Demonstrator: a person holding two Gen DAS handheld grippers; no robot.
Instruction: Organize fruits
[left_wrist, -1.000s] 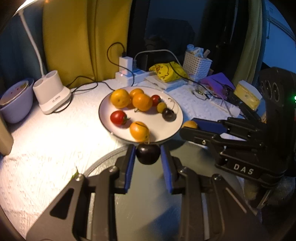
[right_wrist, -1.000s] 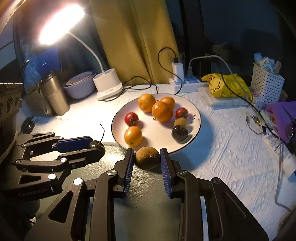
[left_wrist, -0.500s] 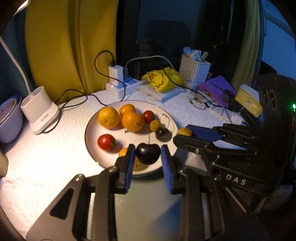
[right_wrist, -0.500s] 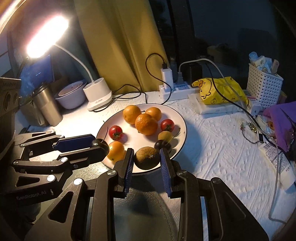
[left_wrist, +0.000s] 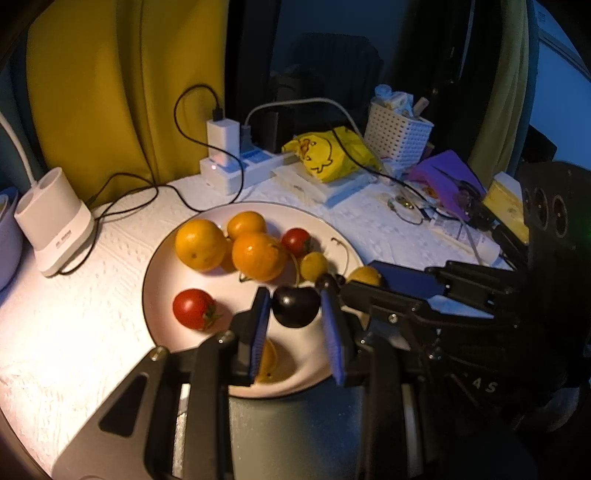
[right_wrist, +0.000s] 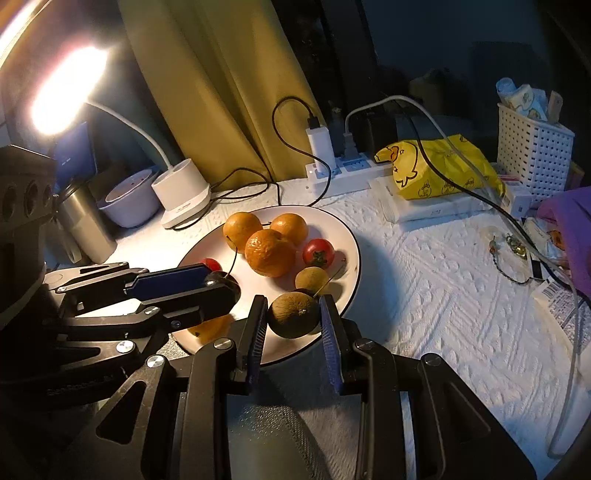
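On the white plate (left_wrist: 155, 280) at frame centre lie three oranges and two tomatoes. The left gripper (left_wrist: 295, 314) pinches a dark cherry (left_wrist: 295, 308) over the plate; the right gripper (right_wrist: 293, 314) pinches a brown-green fruit (right_wrist: 293, 314). Only the right view shows the lit lamp (right_wrist: 66, 92), upper left.

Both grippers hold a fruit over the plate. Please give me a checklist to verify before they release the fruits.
1. Left gripper shut on dark cherry: ok.
2. Right gripper shut on brown fruit: ok.
3. Cherry over the plate, not the cloth: ok.
4. Brown fruit over the plate's near edge, inside the rim: ok, but close.
5. Bare plate under each fruit: cannot tell; an orange fruit lies under the left fingers.
6. Height above the plate: cannot tell.
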